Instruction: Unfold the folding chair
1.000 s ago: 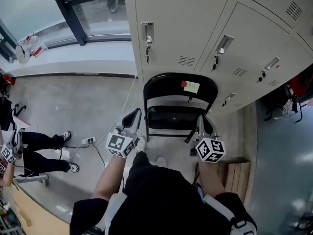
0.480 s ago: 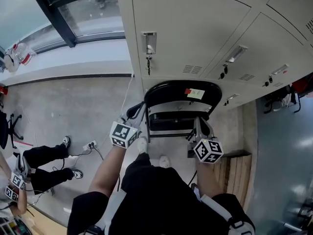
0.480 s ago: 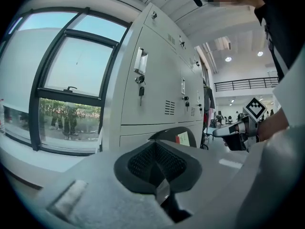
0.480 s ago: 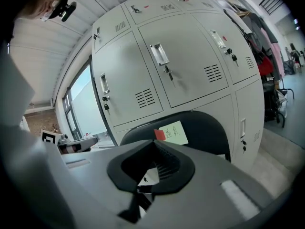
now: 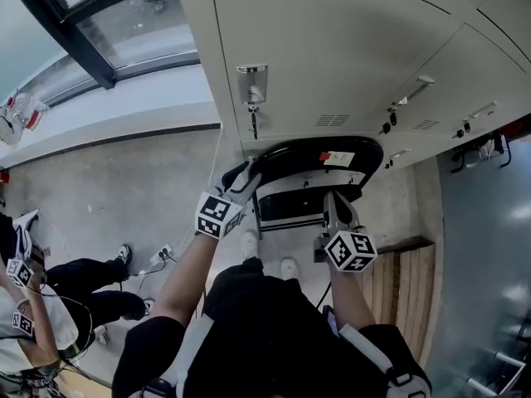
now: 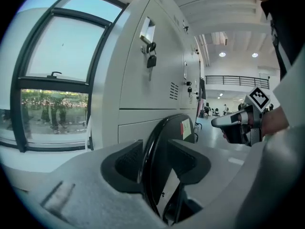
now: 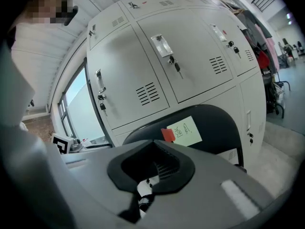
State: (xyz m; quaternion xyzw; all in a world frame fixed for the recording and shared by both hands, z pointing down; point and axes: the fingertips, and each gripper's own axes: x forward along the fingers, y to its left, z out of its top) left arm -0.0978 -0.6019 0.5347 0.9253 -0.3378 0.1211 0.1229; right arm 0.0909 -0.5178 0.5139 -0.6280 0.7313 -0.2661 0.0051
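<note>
**Operator:** Describe the room and floor, left to right.

**Technician:** At far left a second person point(image 5: 41, 305) stands on the grey concrete floor point(image 5: 108, 181), with a power strip point(image 5: 162, 254) lying near that person's feet. A dark-framed window point(image 5: 124, 23) runs along the upper left. Beige metal lockers point(image 5: 332, 48) fill the centre and right. A wooden pallet point(image 5: 398, 288) lies at right, beside a strip of blue floor point(image 5: 481, 247).

**Operator:** Location of the folding chair?

**Technician:** The black folding chair point(image 5: 311, 152) stands folded on the concrete, against the base of the lockers and directly ahead of the wearer. A pale label point(image 5: 338, 158) with a red tab is stuck on its backrest.

**Operator:** Pose of the left arm and its tongs?

**Technician:** The left forearm reaches forward to the backrest's left edge. The left gripper point(image 5: 241, 181) has just been opening its jaws. They now stand spread, with the backrest's rim between them and the pads not pressing on it.

**Operator:** And the right?

**Technician:** The right forearm reaches lower, to the chair's right side beside the seat. The right gripper point(image 5: 338, 204) has its jaws pressed together.
</note>
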